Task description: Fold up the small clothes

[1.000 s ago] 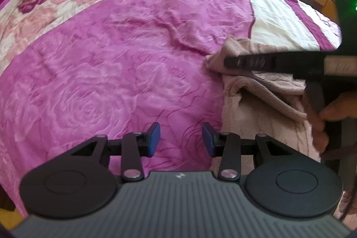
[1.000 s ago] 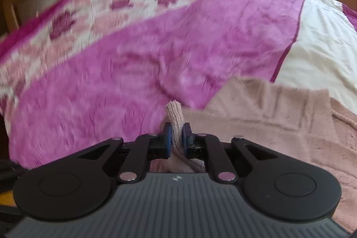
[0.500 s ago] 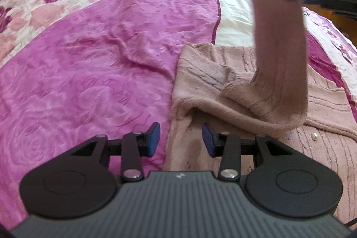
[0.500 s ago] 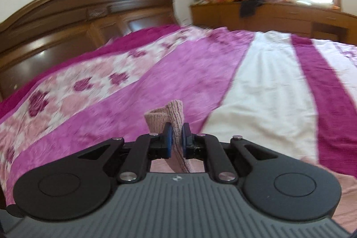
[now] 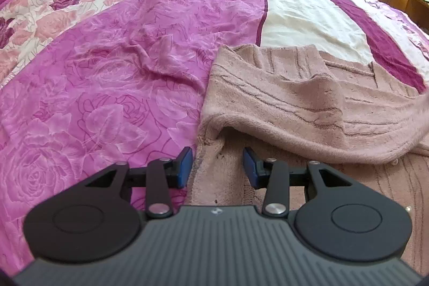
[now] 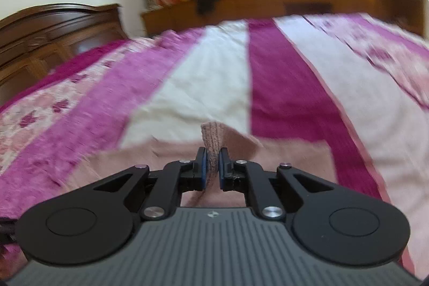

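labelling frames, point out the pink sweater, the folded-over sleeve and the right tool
pink sweater (image 5: 222, 178), left wrist view, lower body panel
folded-over sleeve (image 5: 281, 101), left wrist view, mid sleeve
right tool (image 6: 211, 168), right wrist view, between fingertips

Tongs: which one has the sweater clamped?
The right tongs: shut on a bunched fold of the pink sweater. The left tongs are open, their blue pads apart over the sweater's near edge, gripping nothing.

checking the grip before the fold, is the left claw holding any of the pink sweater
No, the left claw is open, its pads apart over the pink sweater with nothing pinched between them.
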Available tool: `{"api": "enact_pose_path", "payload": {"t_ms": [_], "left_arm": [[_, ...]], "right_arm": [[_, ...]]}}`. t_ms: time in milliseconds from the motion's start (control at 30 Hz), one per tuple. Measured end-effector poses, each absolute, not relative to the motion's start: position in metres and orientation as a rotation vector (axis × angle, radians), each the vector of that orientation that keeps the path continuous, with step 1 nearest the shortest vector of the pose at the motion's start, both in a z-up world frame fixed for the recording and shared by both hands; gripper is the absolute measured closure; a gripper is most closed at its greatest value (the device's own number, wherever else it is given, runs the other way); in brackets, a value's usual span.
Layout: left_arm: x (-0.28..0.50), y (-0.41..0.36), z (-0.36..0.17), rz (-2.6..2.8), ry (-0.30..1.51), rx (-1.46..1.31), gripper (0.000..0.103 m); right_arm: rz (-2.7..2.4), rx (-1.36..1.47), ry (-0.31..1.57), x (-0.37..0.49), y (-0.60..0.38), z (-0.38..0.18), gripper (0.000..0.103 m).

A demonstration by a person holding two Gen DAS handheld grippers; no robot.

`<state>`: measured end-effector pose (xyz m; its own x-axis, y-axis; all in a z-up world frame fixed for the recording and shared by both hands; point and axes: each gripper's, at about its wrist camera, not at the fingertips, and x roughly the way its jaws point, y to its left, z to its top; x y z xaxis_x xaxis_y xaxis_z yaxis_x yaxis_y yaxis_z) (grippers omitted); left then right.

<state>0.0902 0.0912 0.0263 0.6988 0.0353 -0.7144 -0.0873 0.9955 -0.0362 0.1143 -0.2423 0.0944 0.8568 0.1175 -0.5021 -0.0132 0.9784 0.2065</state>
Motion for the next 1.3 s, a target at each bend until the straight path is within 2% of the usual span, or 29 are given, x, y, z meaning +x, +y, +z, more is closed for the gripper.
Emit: {"api": "enact_pose_path", "payload": {"t_ms": [233,300,467,533,800,1000,1133,1200,1267,1300], "left_arm": [[0.091,0.085,0.024,0.092,0.788,-0.047,0.060],[0.089,0.085,0.025,0.092,0.795,-0.044,0.060],[0.081,0.089,0.042,0.072,0.770,-0.049,0.060],[0.082,0.090,0.050,0.070,0.750,-0.049,0.060],[0.133,0.090,0.057,0.038,0.734,-0.077,0.060],[0.184,0.097,0.037,0.036,0.742,-0.145,0.060],[0.214,0.108,0.018,-0.008,0.786,-0.295,0.060],[0.220,0.109,0.013,-0.041,0.787,-0.343,0.061],[0.218,0.105,0.011,-0.085,0.751,-0.336,0.064],[0.216,0.102,0.011,-0.086,0.724,-0.315,0.090]], "right_arm": [[0.029,0.289,0.700,0.090,-0.277,0.029,0.092],[0.052,0.296,0.727,0.081,-0.282,0.020,0.087],[0.056,0.272,0.684,0.066,-0.288,0.035,0.045],[0.060,0.267,0.660,0.069,-0.291,0.043,0.041],[0.069,0.287,0.717,0.120,-0.288,0.035,0.041],[0.040,0.307,0.737,0.133,-0.279,0.014,0.041],[0.033,0.294,0.731,0.134,-0.274,0.010,0.042],[0.032,0.278,0.730,0.134,-0.271,0.010,0.046],[0.051,0.261,0.731,0.134,-0.269,0.011,0.073],[0.065,0.258,0.733,0.134,-0.268,0.013,0.079]]}}
